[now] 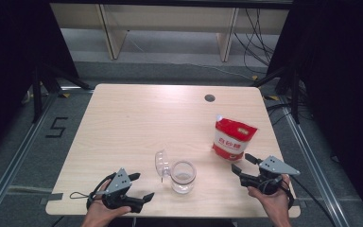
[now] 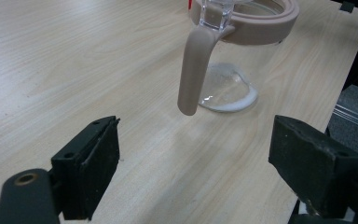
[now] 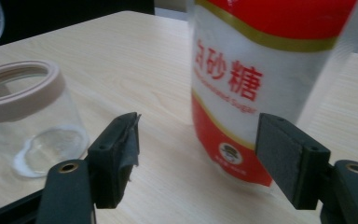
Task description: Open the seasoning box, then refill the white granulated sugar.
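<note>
Now we are at the reaching step: our right gripper (image 1: pixel 244 164), jaws apart, faces the sugar bag (image 1: pixel 232 138) standing near the tabletop's right edge, our left gripper (image 1: pixel 140 185), also apart, faces the open jar (image 1: pixel 183 176) by the front edge; next we must close on the bag.

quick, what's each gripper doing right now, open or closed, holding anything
Left gripper: open, holding nothing, jaws pointed at the glass jar.
Right gripper: open, holding nothing, jaws facing the sugar bag.
</note>
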Demonstrator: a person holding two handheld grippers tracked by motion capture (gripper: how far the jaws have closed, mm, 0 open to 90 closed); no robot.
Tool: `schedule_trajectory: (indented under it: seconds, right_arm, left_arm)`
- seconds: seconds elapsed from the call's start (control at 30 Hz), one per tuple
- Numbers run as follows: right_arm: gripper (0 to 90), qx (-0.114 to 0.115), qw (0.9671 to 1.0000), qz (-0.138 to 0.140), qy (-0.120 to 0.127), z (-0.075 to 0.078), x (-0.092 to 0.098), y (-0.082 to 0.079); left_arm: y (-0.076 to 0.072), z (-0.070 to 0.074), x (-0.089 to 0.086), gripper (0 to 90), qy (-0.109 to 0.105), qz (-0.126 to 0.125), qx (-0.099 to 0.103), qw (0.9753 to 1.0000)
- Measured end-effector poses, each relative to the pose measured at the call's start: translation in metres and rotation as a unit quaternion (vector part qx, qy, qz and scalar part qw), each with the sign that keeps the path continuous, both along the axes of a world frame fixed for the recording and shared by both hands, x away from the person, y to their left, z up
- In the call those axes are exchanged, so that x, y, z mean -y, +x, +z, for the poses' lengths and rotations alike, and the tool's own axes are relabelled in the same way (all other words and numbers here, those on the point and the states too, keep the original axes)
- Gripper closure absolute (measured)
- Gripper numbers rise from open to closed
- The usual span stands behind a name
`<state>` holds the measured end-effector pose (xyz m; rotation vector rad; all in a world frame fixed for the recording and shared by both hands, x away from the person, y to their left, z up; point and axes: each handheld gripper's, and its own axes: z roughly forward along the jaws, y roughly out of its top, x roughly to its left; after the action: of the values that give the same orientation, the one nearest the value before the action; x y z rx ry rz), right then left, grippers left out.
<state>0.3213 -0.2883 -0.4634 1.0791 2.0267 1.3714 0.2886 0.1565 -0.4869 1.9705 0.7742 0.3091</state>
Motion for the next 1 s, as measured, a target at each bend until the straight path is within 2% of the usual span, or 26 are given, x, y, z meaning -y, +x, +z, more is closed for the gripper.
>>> schedule_trajectory:
  seconds: [0.17, 0.23, 0.3, 0.37, 0.4, 0.43, 0.47, 0.5, 0.53, 0.57, 0.6, 0.63, 0.67, 0.7, 0.77, 0.8, 0.93, 1.0]
  right_arm:
    - [29.4, 0.005, 0.9999, -0.014, 0.002, -0.002, 0.007, 0.003]
    - [26.4, 0.002, 0.9998, -0.017, 0.007, -0.002, 0.007, 0.003]
    - [24.8, -0.001, 0.9999, -0.015, 0.008, -0.003, 0.007, 0.002]
    - [23.2, 0.015, 0.9998, -0.010, -0.001, -0.005, 0.009, 0.005]
    - [22.8, 0.012, 0.9999, -0.011, 0.000, -0.006, 0.009, 0.004]
    - [22.2, 0.010, 0.9999, -0.012, -0.001, -0.007, 0.009, 0.005]
    - [21.7, 0.019, 0.9998, -0.008, -0.004, -0.008, 0.010, 0.006]
    - [21.5, -0.001, 0.9998, -0.016, 0.012, -0.008, 0.008, 0.004]
    - [21.5, -0.001, 0.9997, -0.017, 0.015, -0.009, 0.008, 0.004]
    - [21.3, 0.007, 0.9999, -0.014, 0.003, -0.008, 0.010, 0.005]
    - [21.1, 0.009, 0.9999, -0.015, 0.000, -0.008, 0.011, 0.005]
    - [21.1, 0.009, 0.9999, -0.015, 0.000, -0.008, 0.011, 0.005]
    - [21.1, -0.003, 0.9997, -0.023, 0.008, -0.008, 0.010, 0.003]
    - [21.1, -0.006, 0.9997, -0.023, 0.009, -0.008, 0.010, 0.002]
    - [21.1, -0.007, 0.9997, -0.023, 0.010, -0.008, 0.010, 0.002]
    - [21.2, -0.002, 0.9997, -0.021, 0.008, -0.010, 0.010, 0.004]
    - [21.2, -0.007, 0.9997, -0.022, 0.010, -0.010, 0.011, 0.004]
    - [21.0, 0.004, 0.9997, -0.022, 0.006, -0.010, 0.013, 0.005]
  left_arm:
    - [0.000, -0.001, 0.000, 15.8, -0.002, 0.001, -0.002, 1.0000]
    - [0.002, 0.000, -0.001, 15.8, 0.010, -0.009, 0.008, 0.9999]
    - [0.002, -0.001, 0.000, 15.8, 0.007, -0.011, 0.009, 0.9999]
    - [0.003, -0.001, 0.001, 15.8, 0.009, -0.010, 0.008, 0.9999]
    - [0.002, -0.001, 0.002, 15.8, 0.003, -0.003, -0.002, 1.0000]
    - [0.003, -0.001, 0.001, 15.9, 0.007, -0.007, 0.002, 0.9999]
    - [0.003, -0.001, 0.001, 15.8, 0.012, -0.011, 0.008, 0.9998]
    - [0.003, -0.001, 0.001, 15.8, 0.009, -0.011, 0.007, 0.9999]
    - [0.003, -0.001, 0.002, 15.8, 0.007, -0.011, 0.006, 0.9999]
    - [0.002, -0.001, 0.003, 15.8, -0.001, -0.005, -0.004, 1.0000]
    - [0.002, -0.001, 0.003, 15.8, -0.005, -0.005, -0.004, 1.0000]
    - [0.002, -0.001, 0.003, 15.8, -0.005, -0.005, -0.004, 1.0000]
    - [0.001, -0.001, 0.003, 15.8, -0.002, -0.006, -0.004, 1.0000]
    - [0.002, -0.001, 0.002, 15.8, 0.006, -0.013, 0.005, 0.9999]
    - [0.001, -0.001, 0.002, 15.8, -0.001, -0.007, -0.003, 1.0000]
    - [0.001, 0.000, 0.002, 15.8, 0.000, -0.007, -0.003, 1.0000]
    - [0.001, 0.000, 0.003, 15.8, -0.001, -0.003, -0.003, 1.0000]
    - [0.001, 0.000, 0.002, 15.8, 0.004, -0.003, -0.002, 1.0000]
